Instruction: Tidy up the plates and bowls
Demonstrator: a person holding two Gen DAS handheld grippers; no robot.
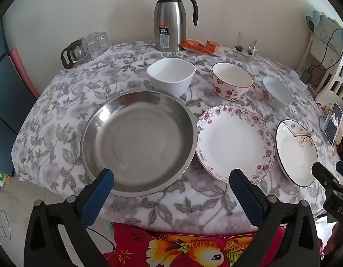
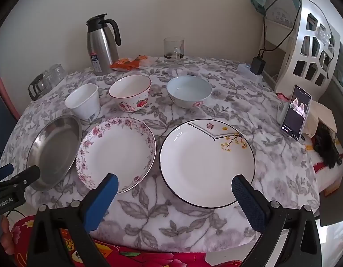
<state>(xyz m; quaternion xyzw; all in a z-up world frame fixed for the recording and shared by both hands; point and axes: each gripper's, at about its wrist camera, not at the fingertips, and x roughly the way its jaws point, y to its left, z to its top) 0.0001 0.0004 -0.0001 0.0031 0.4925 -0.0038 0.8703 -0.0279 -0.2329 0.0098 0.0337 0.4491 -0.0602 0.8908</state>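
Observation:
On the floral tablecloth (image 1: 60,115) a steel plate (image 1: 138,142) lies front left, a flower-rimmed plate (image 1: 234,142) beside it, and a black-rimmed plate (image 2: 207,162) to the right. Behind them stand a white square bowl (image 1: 171,79), a strawberry bowl (image 1: 231,81) and a pale blue bowl (image 2: 189,91). My left gripper (image 1: 171,178) hovers open over the near edge, between the steel and flower-rimmed plates. My right gripper (image 2: 174,183) is open too, above the near rim of the black-rimmed plate. Nothing sits between either pair of fingers.
At the back stand a steel thermos jug (image 1: 171,22), orange snack packets (image 1: 201,45), a glass mug (image 2: 173,51) and upturned glasses (image 1: 87,46). A phone (image 2: 295,115) leans at the right edge near a white shelf (image 2: 309,51). A red patterned cloth (image 1: 182,249) hangs below the table's front.

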